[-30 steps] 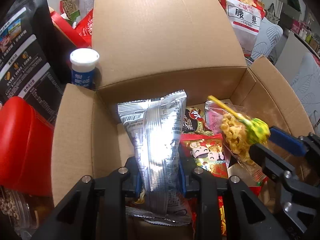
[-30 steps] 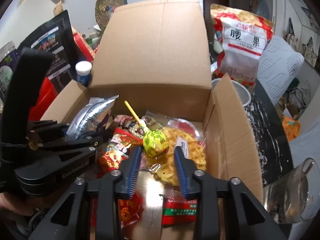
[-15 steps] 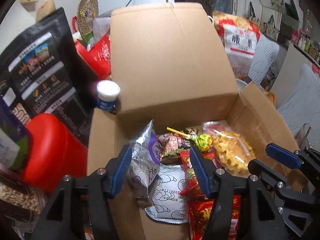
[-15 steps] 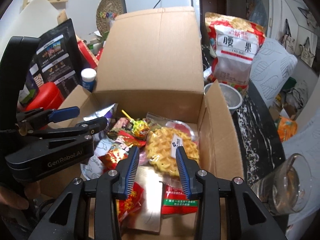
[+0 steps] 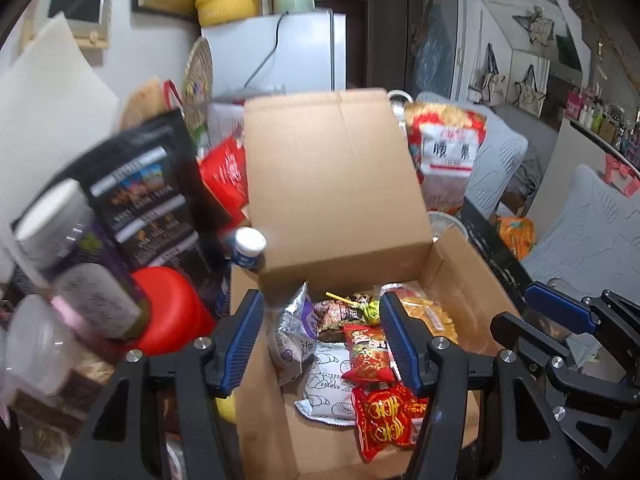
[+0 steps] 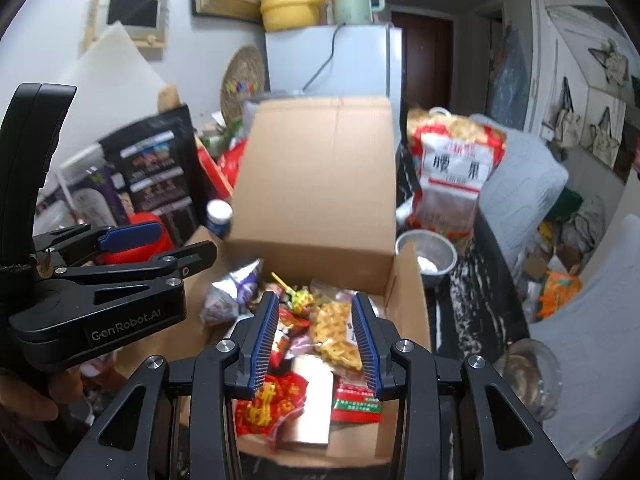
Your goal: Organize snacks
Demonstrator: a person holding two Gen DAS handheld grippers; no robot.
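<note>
1. The left gripper [image 5: 322, 338] hangs above the near-left part of the cardboard box [image 5: 336, 184]; its blue-padded fingers [image 5: 245, 332] stand apart with nothing between the pads.
2. The right gripper [image 6: 316, 332] hangs over the near middle of the box, its fingers [image 6: 366, 340] at a moderate gap, holding nothing.
3. The box is open, its far flap standing upright, and it holds the snacks.
4. A silver packet [image 5: 294, 332] leans against the box's left wall, below and between the left gripper's fingers but apart from them.
5. A lollipop [image 5: 366, 310] with a yellow stick lies on the packets toward the far side of the box.
6. A clear bag of yellow waffle snacks [image 6: 334, 334] lies right of the lollipop, below the right gripper's fingers, not touching them.
7. Red packets [image 5: 390, 412] and a white croissant-print packet [image 5: 326, 392] fill the near part of the box.
8. Left of the box stand a white-capped bottle [image 5: 249, 248], a red container [image 5: 170, 312] and a black pouch [image 5: 148, 196].
9. Right of the box stand a big bag of nuts [image 6: 454, 176] and a metal bowl [image 6: 430, 254] on the dark counter [image 6: 476, 292].
</note>
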